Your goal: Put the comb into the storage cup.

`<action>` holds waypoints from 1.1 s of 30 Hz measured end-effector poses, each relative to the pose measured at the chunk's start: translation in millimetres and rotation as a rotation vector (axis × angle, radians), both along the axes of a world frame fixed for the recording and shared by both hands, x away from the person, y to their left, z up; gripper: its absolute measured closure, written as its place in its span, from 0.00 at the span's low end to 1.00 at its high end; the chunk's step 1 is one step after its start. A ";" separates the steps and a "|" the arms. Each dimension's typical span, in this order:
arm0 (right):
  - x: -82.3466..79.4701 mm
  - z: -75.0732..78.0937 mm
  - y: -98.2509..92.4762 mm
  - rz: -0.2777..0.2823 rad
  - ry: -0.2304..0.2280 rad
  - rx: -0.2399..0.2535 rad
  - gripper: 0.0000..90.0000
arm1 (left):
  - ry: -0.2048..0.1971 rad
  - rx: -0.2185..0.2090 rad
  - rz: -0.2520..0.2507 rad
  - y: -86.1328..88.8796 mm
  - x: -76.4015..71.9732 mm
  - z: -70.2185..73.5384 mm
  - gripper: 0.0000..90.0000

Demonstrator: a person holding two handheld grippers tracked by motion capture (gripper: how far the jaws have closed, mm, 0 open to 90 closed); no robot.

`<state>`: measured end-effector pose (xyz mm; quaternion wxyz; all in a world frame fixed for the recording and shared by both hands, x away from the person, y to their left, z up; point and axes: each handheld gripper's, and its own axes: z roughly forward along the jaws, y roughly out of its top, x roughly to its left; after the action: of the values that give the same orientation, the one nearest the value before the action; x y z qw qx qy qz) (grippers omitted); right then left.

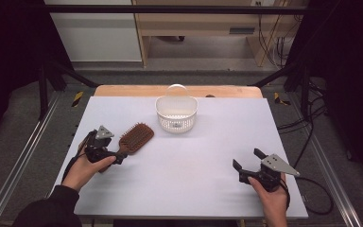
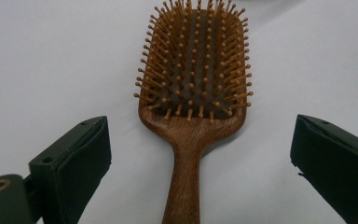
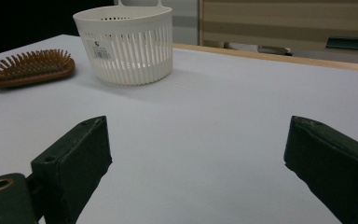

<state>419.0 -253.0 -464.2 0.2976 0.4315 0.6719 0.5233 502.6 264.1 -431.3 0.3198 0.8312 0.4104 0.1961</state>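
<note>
The wooden hairbrush (image 1: pixel 133 138) lies bristles-up on the tabletop (image 1: pixel 203 156), just beside the white basket (image 1: pixel 176 113), head aimed toward it and handle running back to the left tongs (image 1: pixel 116 157). Those tongs are spread wide, handle sitting between the jaws, not touching. The right tongs (image 1: pixel 246 159) gape apart too, well away from the basket.

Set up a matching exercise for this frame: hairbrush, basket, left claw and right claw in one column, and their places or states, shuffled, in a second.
Things:
1. hairbrush
2. basket
3. left claw
4. right claw

States:
A. open over bare table, near the right front corner
B. white, standing upright at the far middle of the table
C. open, with jaws either side of a wooden handle
D. lying flat, bristles up, on the left side

Pairs: 1-D, 2-B, 3-C, 4-A
</note>
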 end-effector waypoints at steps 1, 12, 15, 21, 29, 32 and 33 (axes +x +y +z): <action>0.0 0.0 0.0 0.000 0.000 0.000 0.08 | 0.000 0.000 0.000 0.0 0.0 0.0 0.05; -0.3 0.0 -0.1 0.001 0.002 0.000 0.08 | 0.026 0.027 -0.007 -2.8 5.3 -7.0 0.05; -0.3 -0.2 -0.2 0.002 0.002 -0.006 0.08 | 0.040 0.026 -0.005 -3.3 5.8 -8.9 0.05; 0.1 -0.6 -0.3 -0.001 0.002 -0.014 0.08 | 0.051 0.025 -0.013 -4.1 6.3 -10.2 0.06; -0.4 -0.5 0.3 -0.002 0.002 -0.015 0.08 | 0.085 0.029 -0.026 -6.4 6.6 -13.4 0.06; -0.2 -0.6 0.3 -0.002 0.004 -0.016 0.08 | 0.092 0.032 -0.035 -7.6 6.4 -14.1 0.07; -0.2 -0.7 0.4 -0.001 0.004 -0.016 0.08 | 0.092 0.036 -0.041 -8.8 6.5 -14.4 0.08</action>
<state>418.8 -252.6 -465.0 0.3000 0.4304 0.6765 0.5168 509.1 255.2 -445.7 0.2895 0.8531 0.4040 0.1583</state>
